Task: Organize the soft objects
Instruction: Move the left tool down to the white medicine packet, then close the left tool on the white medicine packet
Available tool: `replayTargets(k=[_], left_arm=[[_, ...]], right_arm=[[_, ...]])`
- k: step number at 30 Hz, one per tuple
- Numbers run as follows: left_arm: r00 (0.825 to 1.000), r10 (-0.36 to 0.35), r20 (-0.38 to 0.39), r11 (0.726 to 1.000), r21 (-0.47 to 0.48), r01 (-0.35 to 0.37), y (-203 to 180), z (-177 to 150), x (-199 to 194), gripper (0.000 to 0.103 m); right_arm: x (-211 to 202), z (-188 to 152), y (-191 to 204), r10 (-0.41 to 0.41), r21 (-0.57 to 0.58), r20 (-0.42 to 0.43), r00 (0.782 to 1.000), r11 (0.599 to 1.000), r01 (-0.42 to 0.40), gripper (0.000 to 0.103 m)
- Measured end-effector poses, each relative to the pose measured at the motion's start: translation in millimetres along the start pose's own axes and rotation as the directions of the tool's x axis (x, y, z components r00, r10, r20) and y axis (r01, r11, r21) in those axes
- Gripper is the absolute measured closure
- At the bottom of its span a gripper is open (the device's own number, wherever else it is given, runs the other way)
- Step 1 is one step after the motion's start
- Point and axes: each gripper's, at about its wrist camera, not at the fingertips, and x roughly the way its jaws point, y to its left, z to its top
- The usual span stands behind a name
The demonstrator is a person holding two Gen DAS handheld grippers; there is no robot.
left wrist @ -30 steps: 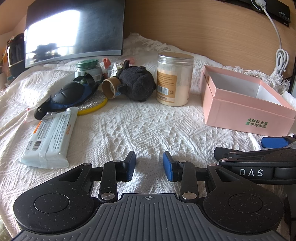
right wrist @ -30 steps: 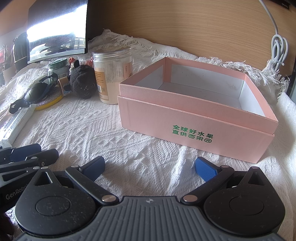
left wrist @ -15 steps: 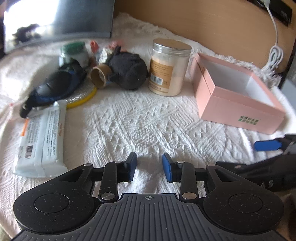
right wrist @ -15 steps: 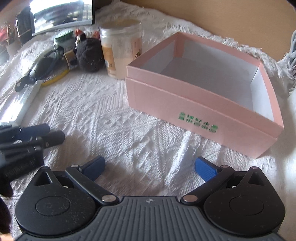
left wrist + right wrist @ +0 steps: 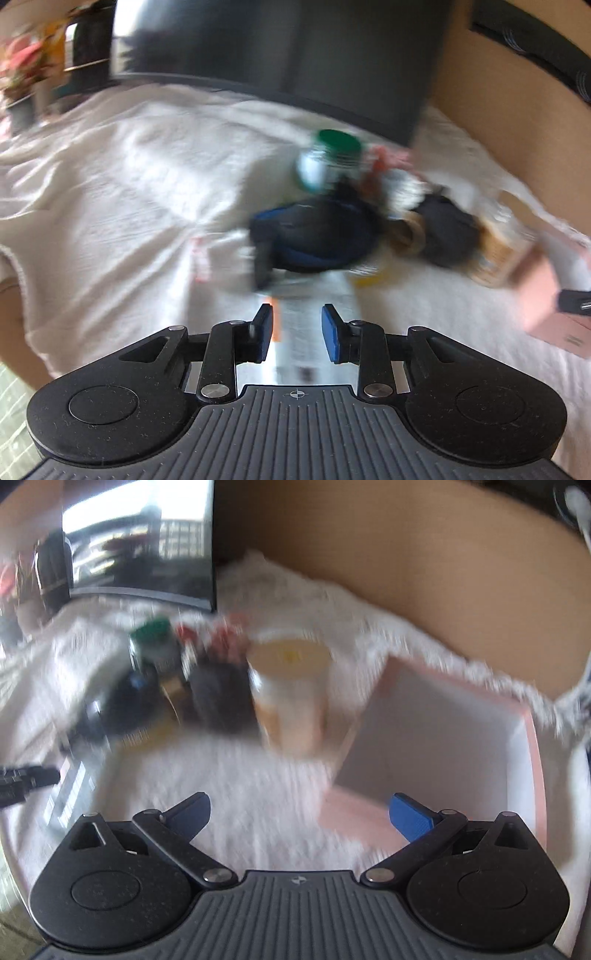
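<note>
Blue rubber pads line both fingers of the left gripper [image 5: 297, 332]. Its jaws are closing with a narrow gap left between them, and nothing is clamped. A white plastic packet [image 5: 314, 332] lies on the cloth below and beyond the gap, seen through it; no contact can be confirmed because the view is blurred. Judged from this alignment, the packet is the item about to be picked up.

Fingers of the right gripper [image 5: 299, 812] are spread wide and released, with only the white knitted cloth [image 5: 258, 794] between them. It hangs near the front corner of the pink box [image 5: 532, 775], which stands empty with its top open, probably so it can receive items.

Outward from the packet, the remaining objects sit clustered toward the back of the cloth: a dark blue padded item [image 5: 317, 236] resting partly on a yellow disc [image 5: 369, 277], a black plush toy [image 5: 447, 232], a cardboard roll [image 5: 408, 232], a green-lidded jar [image 5: 328, 162], and a tall clear jar [image 5: 291, 698] of pale powder just beside the box. The plush toy is the plainest soft object and has not been moved into the box. A dark monitor [image 5: 295, 55] stands behind the group.
</note>
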Motion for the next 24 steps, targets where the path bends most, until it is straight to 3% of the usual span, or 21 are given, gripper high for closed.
replayTargets(k=[5,7,9,12,15,19,24], left_arm=[[0.993,-0.022,-0.112,1.000,-0.006,0.021,-2.2,-0.3,30.6,0.069],[0.992,-0.048,-0.114,0.999,-0.005,0.048,-7.8,-3.1,36.2,0.057],[0.988,-0.082,-0.131,0.996,0.017,0.085,-14.2,-4.8,39.6,0.036],[0.979,-0.097,-0.178,0.989,0.093,0.115,-30.0,-6.7,45.8,0.014],[0.983,-0.024,-0.182,0.989,0.141,0.051,-42.0,-11.9,53.2,0.011],[0.991,0.037,-0.127,0.993,0.116,-0.023,-43.2,-12.7,60.6,0.011],[0.988,0.032,-0.154,0.986,0.167,-0.005,-46.0,-8.9,64.3,0.011]], right_arm=[[5.7,-2.3,20.6,0.025,-0.044,-0.004,1.000,0.999,-0.025,0.000],[11.0,-12.6,27.5,0.025,-0.071,-0.025,0.999,0.997,-0.027,0.000],[15.0,-22.1,30.0,0.020,-0.082,-0.039,0.999,0.996,-0.023,0.000],[17.0,-35.7,28.2,0.031,-0.065,-0.068,0.997,0.997,-0.035,0.000],[19.3,-45.0,22.8,0.040,-0.031,-0.088,0.995,0.999,-0.043,0.000],[15.8,-51.0,18.0,0.025,-0.033,-0.071,0.997,0.999,-0.028,0.000],[10.1,-57.8,21.4,0.012,-0.079,-0.037,0.999,0.997,-0.015,0.000]])
